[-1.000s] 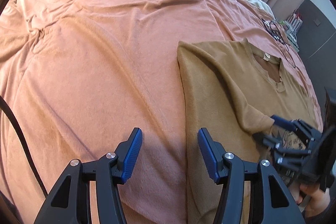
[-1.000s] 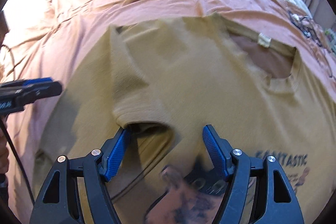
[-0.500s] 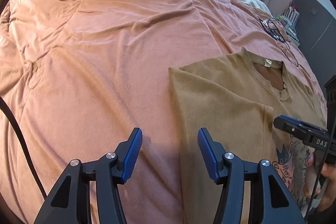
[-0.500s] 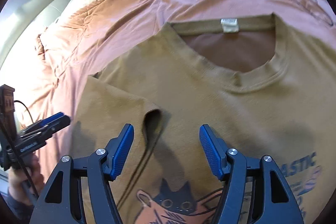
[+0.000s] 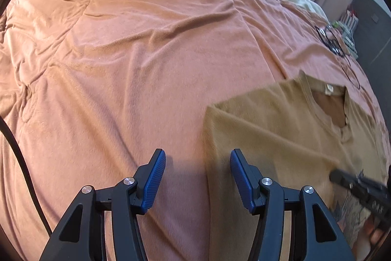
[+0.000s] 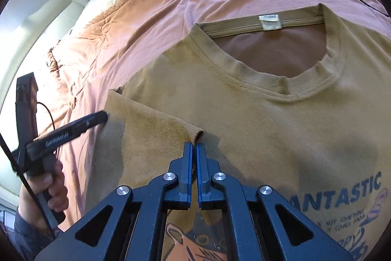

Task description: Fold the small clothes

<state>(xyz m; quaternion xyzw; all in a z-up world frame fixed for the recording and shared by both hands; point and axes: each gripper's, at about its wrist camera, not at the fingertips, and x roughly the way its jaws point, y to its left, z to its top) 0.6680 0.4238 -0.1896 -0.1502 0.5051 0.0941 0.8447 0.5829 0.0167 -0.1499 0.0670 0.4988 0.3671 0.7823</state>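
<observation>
You are in the first fold of the mustard-tan cotton T-shirt [image 6: 256, 129], which lies face up on the rumpled salmon-orange bedspread [image 5: 136, 60], its printed front toward you and its ribbed neckline beyond your right fingertips. The short tan sleeve [image 6: 151, 124] on the shirt's left side is already turned inward over the chest.

Your right gripper [image 6: 194, 148] has its blue-padded fingers pressed nearly together, and the sleeve's hem corner sits right at the tips. They look to be pinching that cuff edge, though the cloth between the pads is hard to make out.

Your left gripper [image 5: 198, 175] hovers with its fingers spread wide and holding nothing. The shirt's folded left edge runs between them, closer to the right-hand finger, with bare bedspread under the left-hand one.

As I judge it, the next move is to settle the sleeve flat, ahead of the right fingertips, and let it go without dragging the layer beneath. Then bring the left fingers down over the folded edge between them to pin or grip it for the next fold.
</observation>
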